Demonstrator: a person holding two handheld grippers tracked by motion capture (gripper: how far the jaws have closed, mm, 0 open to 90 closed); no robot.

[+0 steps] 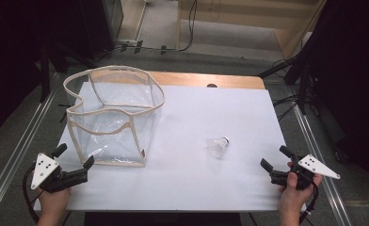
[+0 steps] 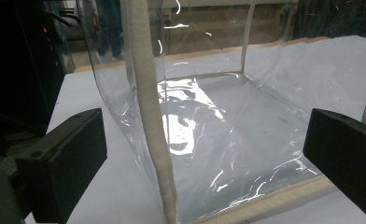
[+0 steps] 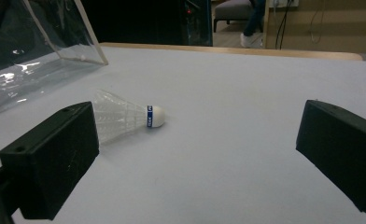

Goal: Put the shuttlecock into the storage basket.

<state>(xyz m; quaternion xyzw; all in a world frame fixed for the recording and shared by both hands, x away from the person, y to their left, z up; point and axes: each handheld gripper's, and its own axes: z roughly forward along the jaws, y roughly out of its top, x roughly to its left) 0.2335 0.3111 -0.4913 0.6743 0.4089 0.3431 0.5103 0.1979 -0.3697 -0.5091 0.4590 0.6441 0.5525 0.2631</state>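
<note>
step: pick up shuttlecock (image 3: pixel 125 119) | right gripper (image 1: pixel 276 164): fingers wide apart, empty; shuttlecock ahead, toward its left finger | left gripper (image 1: pixel 74 157): spread, empty, clear bag (image 1: pixel 114 115) straight ahead | advice: swing left, pinch the cork.

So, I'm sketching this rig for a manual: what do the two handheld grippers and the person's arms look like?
Each hand carries a black two-jaw tool. The left gripper and right gripper both have blocky, matte black rectangular jaws and a light grey three-cornered plate on top marked with small dark dots. A black cable trails from each. The forearms are bare, with no sleeves showing.
</note>
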